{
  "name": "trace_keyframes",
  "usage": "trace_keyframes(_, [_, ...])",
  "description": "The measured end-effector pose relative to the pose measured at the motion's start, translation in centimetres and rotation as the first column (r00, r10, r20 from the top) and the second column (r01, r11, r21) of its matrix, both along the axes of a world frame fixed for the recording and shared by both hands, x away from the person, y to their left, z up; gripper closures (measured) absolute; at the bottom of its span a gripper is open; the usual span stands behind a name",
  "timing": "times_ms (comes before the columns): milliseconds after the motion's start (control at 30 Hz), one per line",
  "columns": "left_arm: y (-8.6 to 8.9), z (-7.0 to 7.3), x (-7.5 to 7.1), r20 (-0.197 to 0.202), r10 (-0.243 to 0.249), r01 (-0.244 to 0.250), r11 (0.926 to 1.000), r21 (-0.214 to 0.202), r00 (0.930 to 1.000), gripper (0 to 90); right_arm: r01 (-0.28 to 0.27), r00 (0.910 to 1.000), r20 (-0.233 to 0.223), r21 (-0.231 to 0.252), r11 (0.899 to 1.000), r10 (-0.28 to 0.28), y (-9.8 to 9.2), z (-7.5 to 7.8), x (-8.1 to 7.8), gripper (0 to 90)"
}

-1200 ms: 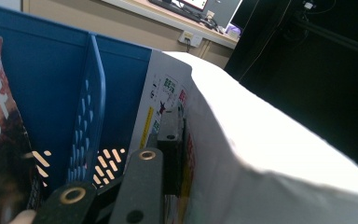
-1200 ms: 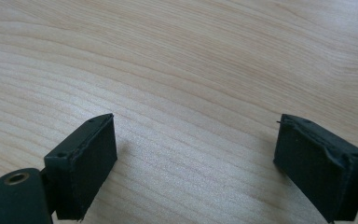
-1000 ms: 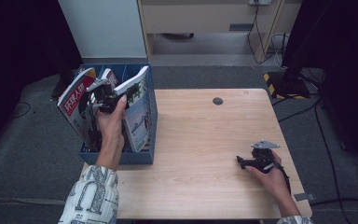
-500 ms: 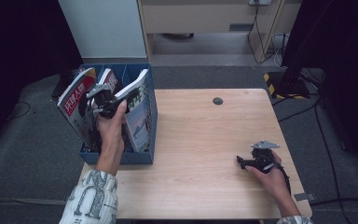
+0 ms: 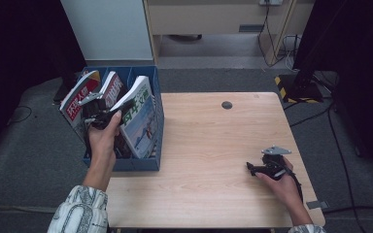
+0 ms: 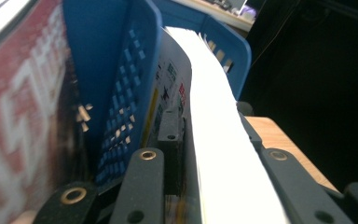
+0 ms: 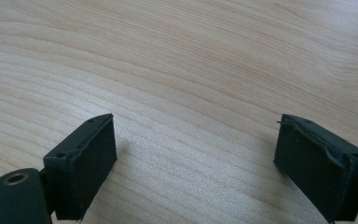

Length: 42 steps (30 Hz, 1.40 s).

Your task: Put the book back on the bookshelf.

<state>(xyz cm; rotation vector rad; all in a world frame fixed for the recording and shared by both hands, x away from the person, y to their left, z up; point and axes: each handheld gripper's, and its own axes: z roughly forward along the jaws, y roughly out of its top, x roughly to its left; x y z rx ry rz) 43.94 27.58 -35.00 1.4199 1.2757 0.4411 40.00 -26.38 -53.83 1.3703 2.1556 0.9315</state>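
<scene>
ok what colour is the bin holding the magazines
Blue, a slotted plastic bin; clearest in the high view.

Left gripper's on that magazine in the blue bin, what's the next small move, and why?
Probably lift the magazine straight up: the left gripper is clamped on its top edge, and it stands in the blue bin beside a divider. The right gripper rests open on the table.

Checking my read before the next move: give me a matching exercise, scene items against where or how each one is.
Items
1. left gripper
2. right gripper
3. red magazine
4. blue bin

States
A. jaws open over bare wood
B. standing in the bin's leftmost slot
C. clamped on the thick white-edged magazine
D. sitting at the table's left edge

Pairs: 1-C, 2-A, 3-B, 4-D
</scene>
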Motion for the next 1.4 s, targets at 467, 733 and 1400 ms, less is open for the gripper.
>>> trace_keyframes(467, [0.4,0.2,-0.3,-0.03,0.007,-0.005,0.9989,0.047,0.9995,71.5,-0.002,1.0,0.002,-0.002,1.0,0.002,0.0,0.0,0.0,12.6])
trace_keyframes(733, [0.2,0.7,-0.4,-0.058,0.007,-0.002,0.9969,0.079,0.9983,70.2,-0.002,1.0,0.002,-0.002,1.0,0.002,0.0,0.0,0.0,12.6])
trace_keyframes(1400, [-0.5,2.4,0.5,-0.117,-0.004,0.021,0.9895,0.143,0.9931,60.9,-0.004,1.0,-0.002,-0.002,1.0,0.004,0.1,0.0,0.0,12.4])
